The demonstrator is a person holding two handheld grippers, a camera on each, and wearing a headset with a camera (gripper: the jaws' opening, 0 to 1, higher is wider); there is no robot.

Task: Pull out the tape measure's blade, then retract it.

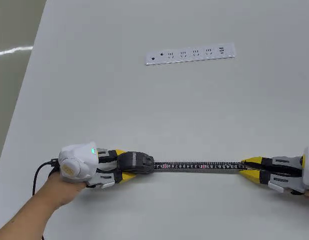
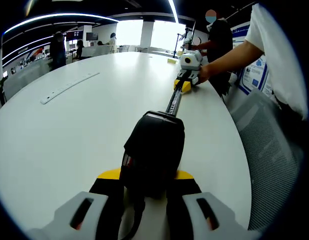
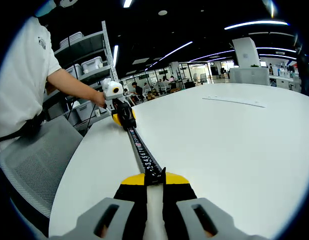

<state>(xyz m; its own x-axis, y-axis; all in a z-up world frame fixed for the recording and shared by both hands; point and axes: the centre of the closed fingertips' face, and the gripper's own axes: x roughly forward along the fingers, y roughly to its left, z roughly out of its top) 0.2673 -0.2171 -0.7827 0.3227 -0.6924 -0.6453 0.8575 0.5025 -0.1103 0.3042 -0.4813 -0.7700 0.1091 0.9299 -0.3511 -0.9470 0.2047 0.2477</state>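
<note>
The white worktop (image 1: 144, 110) takes up nearly the whole head view, with a white power strip (image 1: 190, 53) lying in the upper middle of the frame, well apart from the work. Along the lower edge, the left gripper (image 1: 125, 164) at lower left has its jaws clamped on the sides of the tape measure (image 1: 135, 162), a black case resting on the worktop. At lower right, the right gripper (image 1: 248, 168) has its jaws pressed together on the far end of the blade (image 1: 199, 165), which runs straight between the two, low over the surface

The case looks rigid and compact, probably light enough for one gripper, and its flat sides seem the sound place to hold it. The blade appears thin and springy: likely stiff along its length but apt to kink if bent sideways, and smooth enough to slip, so the tip is the sensible grip. It probably pulls back under spring tension, so retraction would call for easing it in

Printed numerals run along the blade, some in red; the right gripper view shows roughly 3 to 9 near the jaws. No brand can be read on the case, and the power strip's markings are too small
</note>
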